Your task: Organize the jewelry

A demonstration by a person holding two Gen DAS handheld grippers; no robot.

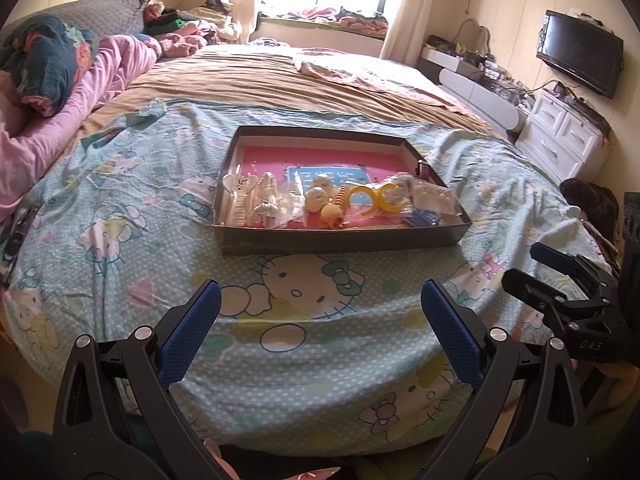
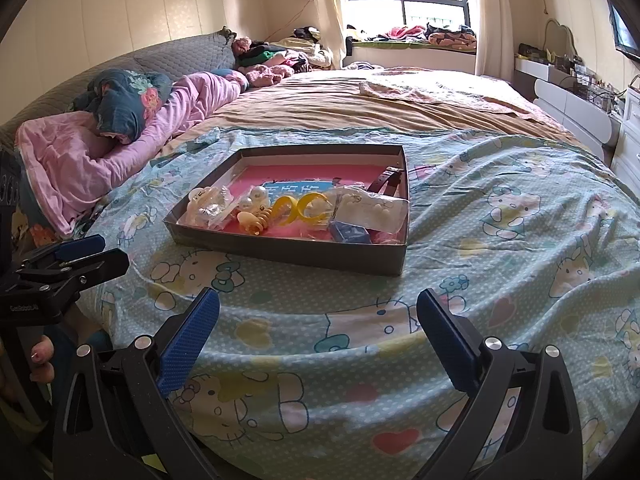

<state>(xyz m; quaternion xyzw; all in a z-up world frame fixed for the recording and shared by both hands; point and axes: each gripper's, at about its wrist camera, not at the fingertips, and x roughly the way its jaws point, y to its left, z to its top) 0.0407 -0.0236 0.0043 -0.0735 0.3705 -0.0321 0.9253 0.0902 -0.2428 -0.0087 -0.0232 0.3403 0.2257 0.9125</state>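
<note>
A shallow grey box (image 1: 340, 238) with a pink floor lies on the bed; it also shows in the right wrist view (image 2: 280, 254). Along its near side lie a white hair claw (image 1: 240, 198), pearl pieces (image 1: 318, 196), yellow curved clips (image 1: 374, 198), clear bags (image 1: 430, 196) and a small blue item (image 2: 348, 234). A dark strap (image 2: 386, 180) lies at its far right. My left gripper (image 1: 320, 300) is open and empty, in front of the box. My right gripper (image 2: 318, 310) is open and empty, in front of the box; it also shows in the left wrist view (image 1: 532, 268).
The box sits on a blue Hello Kitty sheet (image 1: 300, 292) over a tan cover (image 1: 280, 76). Pink bedding (image 2: 80, 160) is piled at the left. White drawers (image 1: 560, 140) and a TV (image 1: 580, 56) stand at the right. The bed edge runs just below the grippers.
</note>
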